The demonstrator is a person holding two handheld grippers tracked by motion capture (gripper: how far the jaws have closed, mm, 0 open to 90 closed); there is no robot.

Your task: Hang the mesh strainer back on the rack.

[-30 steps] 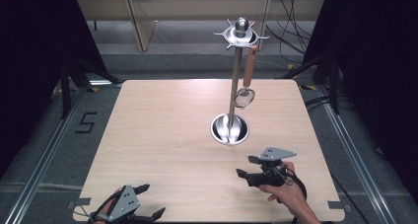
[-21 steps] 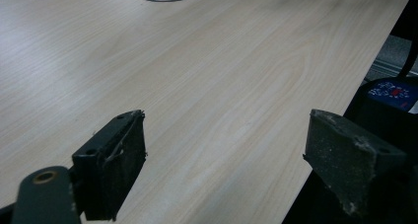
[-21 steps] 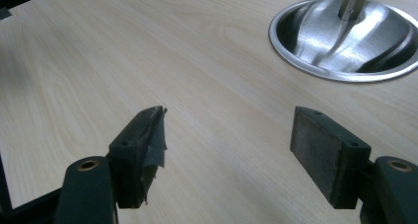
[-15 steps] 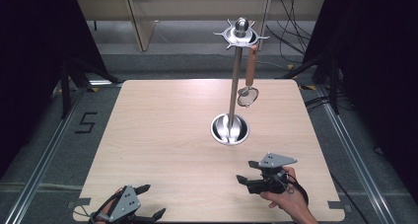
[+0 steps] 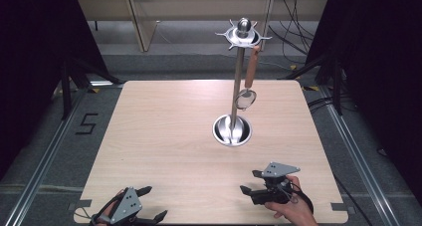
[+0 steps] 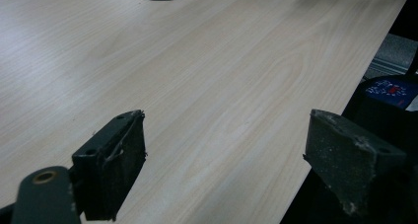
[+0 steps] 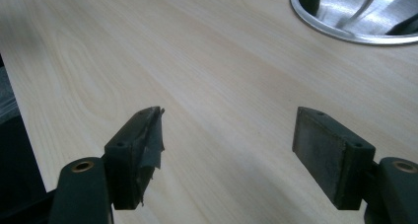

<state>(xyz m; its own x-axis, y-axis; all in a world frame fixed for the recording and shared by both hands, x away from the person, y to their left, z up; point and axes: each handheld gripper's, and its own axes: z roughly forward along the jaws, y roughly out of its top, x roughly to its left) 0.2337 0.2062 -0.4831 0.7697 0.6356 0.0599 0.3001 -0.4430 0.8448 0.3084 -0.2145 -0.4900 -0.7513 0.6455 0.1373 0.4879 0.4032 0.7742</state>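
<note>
Two grippers sit at the near edge of the table point(image 5: 149, 116), and both are empty. The right gripper point(image 5: 251, 182) has its jaws spread wide, having just been opening, with only bare wood between them, as the right gripper view confirms. The left gripper point(image 5: 152, 204) at the near left corner also stands wide apart with nothing between its jaws.

The thing nearest to them is the spoon point(image 5: 247, 84) with a brown handle, which hangs from a hook on the crown of the metal stand point(image 5: 238, 76). It hangs upright, its long axis running up and down, handle on top and bowl below, just to the right of the stand's pole. The stand's round base point(image 5: 232, 130) rests in the right half of the table, farther off than both hands; its rim shows at the top of the right gripper view point(image 7: 355, 17).

From the right gripper the spoon lies straight ahead toward the far side and higher up, so the right hand looks clearly the nearer. The left hand is well apart, across the table to the left. A reach would likely need to go forward and upward, meeting the handle from its right side.
</note>
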